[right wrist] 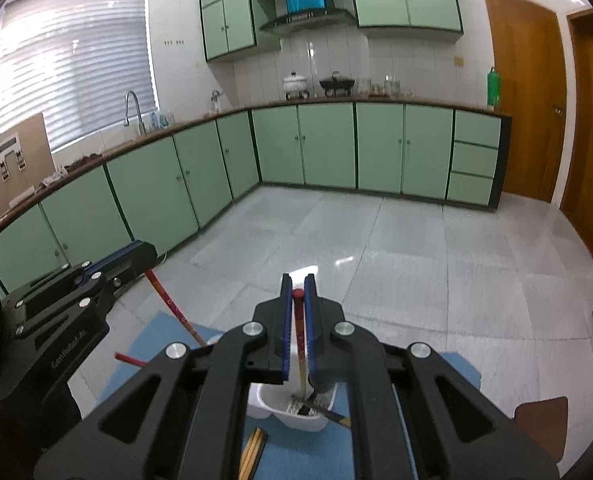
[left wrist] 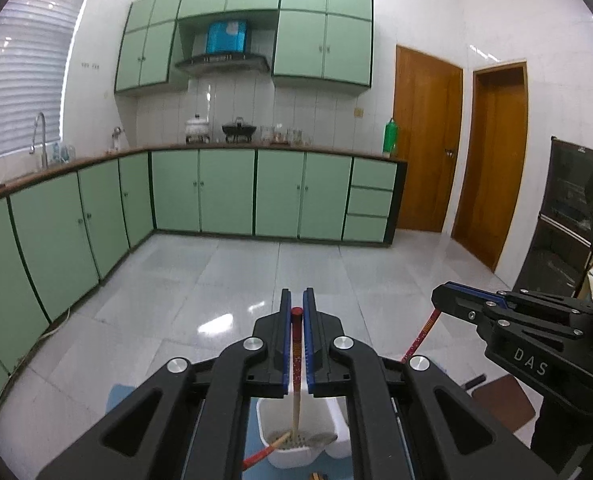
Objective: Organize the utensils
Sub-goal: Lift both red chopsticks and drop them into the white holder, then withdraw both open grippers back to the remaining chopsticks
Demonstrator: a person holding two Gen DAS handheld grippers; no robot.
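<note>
Chopsticks clamped in both claws above the white holder

Floor (left wrist: 232, 264) of pale glossy tile spreads wide and bare ahead of both claws, bounded at the far side and to the left by an L-shaped run of green cabinets (left wrist: 224, 192) under a brown worktop, and to the right by two wooden doors (left wrist: 426, 140); a blue mat (right wrist: 156, 344) lies on the surface directly under the claws, its near and left edges visible in the right wrist view; a brown stool seat (left wrist: 504, 400) sits just beside the mat on the right.

The white holder (left wrist: 292, 456) stands on the mat, beneath and between the claws, its rim open upward; a loose red-ended chopstick (left wrist: 264, 450) leans out over its left rim, pointing down-left; a dark-handled utensil (right wrist: 332, 414) lies across its right rim in the right wrist view; a pair of plain wooden chopsticks (right wrist: 252, 454) lies on the mat just in front of the holder.

The left claw (left wrist: 297, 312) is closed tight on a red-topped chopstick (left wrist: 296, 360); its long axis runs along the fingers, red end away from the camera, pale tip down inside the holder.

The right claw (right wrist: 297, 292) is likewise clamped on a second red-topped chopstick (right wrist: 301, 352), aligned the same way, its lower end reaching into the holder.
</note>
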